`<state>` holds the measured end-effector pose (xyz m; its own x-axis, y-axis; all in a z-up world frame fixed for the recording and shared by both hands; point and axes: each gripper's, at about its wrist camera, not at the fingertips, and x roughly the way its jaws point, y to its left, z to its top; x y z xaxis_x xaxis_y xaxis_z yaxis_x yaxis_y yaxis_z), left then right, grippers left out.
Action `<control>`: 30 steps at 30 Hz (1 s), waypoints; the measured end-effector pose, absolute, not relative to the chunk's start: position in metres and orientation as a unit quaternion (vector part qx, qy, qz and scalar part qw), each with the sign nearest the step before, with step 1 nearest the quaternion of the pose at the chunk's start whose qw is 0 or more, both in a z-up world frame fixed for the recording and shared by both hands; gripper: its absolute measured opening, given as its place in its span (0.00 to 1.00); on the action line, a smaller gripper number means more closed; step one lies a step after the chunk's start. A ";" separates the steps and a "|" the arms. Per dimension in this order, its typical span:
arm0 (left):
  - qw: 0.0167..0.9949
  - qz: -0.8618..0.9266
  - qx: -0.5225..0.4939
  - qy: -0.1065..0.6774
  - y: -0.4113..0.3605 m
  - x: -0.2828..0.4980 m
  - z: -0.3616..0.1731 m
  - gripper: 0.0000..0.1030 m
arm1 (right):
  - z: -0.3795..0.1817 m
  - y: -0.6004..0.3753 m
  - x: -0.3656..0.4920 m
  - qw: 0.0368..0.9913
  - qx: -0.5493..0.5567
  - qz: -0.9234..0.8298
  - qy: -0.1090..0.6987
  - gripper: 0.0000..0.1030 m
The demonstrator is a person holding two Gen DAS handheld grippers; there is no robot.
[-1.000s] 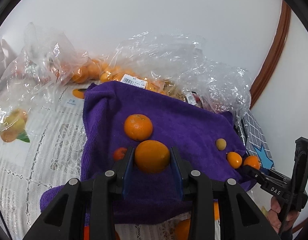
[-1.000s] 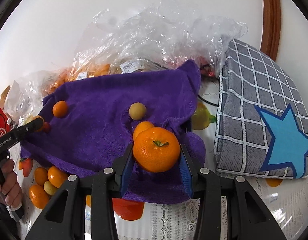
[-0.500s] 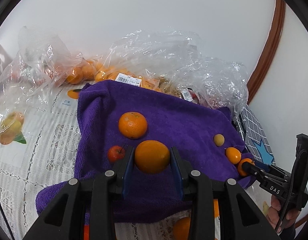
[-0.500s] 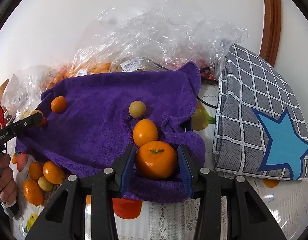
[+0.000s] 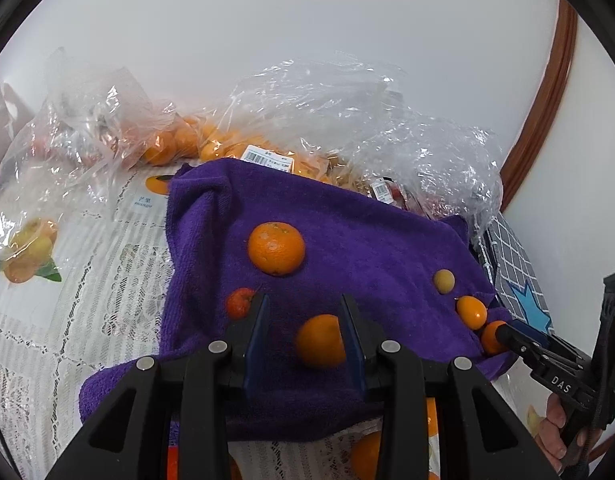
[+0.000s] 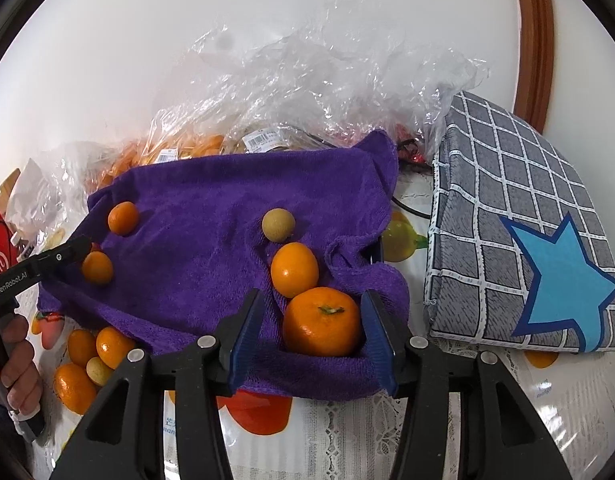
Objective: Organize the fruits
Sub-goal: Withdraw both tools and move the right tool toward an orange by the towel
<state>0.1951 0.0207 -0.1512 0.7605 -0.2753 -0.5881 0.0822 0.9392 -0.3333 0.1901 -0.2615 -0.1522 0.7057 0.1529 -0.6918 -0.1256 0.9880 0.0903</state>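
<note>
Fruit lies scattered on a purple towel [image 5: 367, 248] spread over a lace cloth [image 5: 67, 320]; clear bags [image 5: 347, 120] of oranges are heaped at its far edge, from ten to one o'clock in the left wrist view.

Left gripper [image 5: 303, 332] is spread wide, its jaws apart around an orange [image 5: 319, 340] that sits on the towel close against the right finger, with a clear gap to the left one; whether it touches the right one I cannot tell; a small red fruit [image 5: 239, 302] lies just beside the left fingertip at nine o'clock of the gap; a bigger orange [image 5: 276, 248] rests beyond at eleven o'clock; at three o'clock a pale round fruit [image 5: 444, 281] and a kumquat [image 5: 472, 312] lie near the towel's edge.

Right gripper [image 6: 312, 328] is also wide; a mandarin [image 6: 321, 322] with a green stem sits on the towel between its fingers, near the right one, well clear of the left; the kumquat [image 6: 294, 269] touches it at eleven o'clock; the pale fruit [image 6: 278, 224] lies farther on at twelve; at nine o'clock in this view the left gripper's tip is by two oranges; loose fruits [image 6: 91, 356] cluster off the towel at eight o'clock; a checked cushion [image 6: 519, 220] with a blue star stands just beside the towel at three o'clock.
</note>
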 end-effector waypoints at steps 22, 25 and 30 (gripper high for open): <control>0.942 -0.069 -0.167 0.284 0.073 0.123 -0.132 0.46 | -0.136 -0.176 0.125 0.908 0.021 0.159 0.388 0.44; 0.940 -0.065 -0.172 0.286 0.083 0.116 -0.133 0.46 | -0.144 -0.166 0.128 0.901 0.024 0.165 0.400 0.44; 0.939 -0.055 -0.182 0.286 0.092 0.116 -0.132 0.46 | -0.152 -0.156 0.142 0.893 0.035 0.167 0.416 0.44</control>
